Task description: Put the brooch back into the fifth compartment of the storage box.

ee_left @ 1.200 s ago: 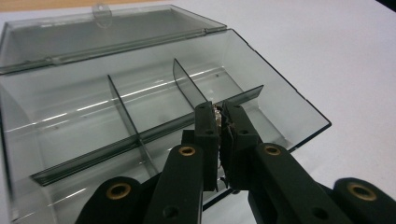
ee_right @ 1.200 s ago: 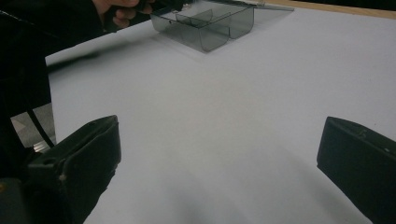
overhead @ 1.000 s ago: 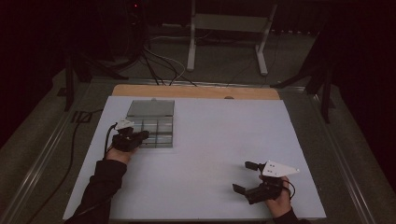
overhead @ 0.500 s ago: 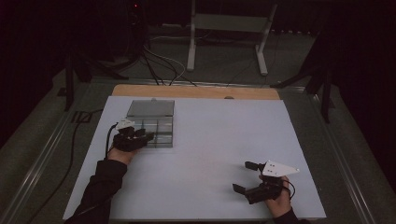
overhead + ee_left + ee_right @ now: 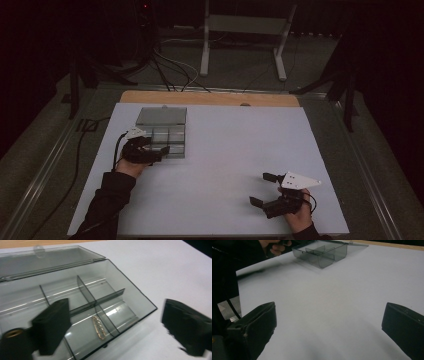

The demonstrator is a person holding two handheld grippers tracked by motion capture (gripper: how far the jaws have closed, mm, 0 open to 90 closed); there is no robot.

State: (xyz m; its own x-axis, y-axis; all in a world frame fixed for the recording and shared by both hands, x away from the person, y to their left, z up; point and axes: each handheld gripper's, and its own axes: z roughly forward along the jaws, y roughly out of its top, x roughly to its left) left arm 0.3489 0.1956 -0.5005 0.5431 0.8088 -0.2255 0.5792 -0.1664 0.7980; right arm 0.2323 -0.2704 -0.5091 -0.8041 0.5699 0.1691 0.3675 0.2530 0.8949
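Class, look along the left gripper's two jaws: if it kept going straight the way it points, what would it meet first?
Probably the clear box. The left gripper, open with nothing between its jaws, points into the near compartment holding a small pearl pin. Depth is hard to judge, so box wall or floor may come first.

left gripper (image 5: 159, 150): black body, blocky black jaws, grey three-cornered plate on top, black cable looping off it
right gripper (image 5: 259, 189): black, with a pale grey three-cornered plate and a thin black cable
sleeve (image 5: 102, 205): dark, long, lower left of the high view
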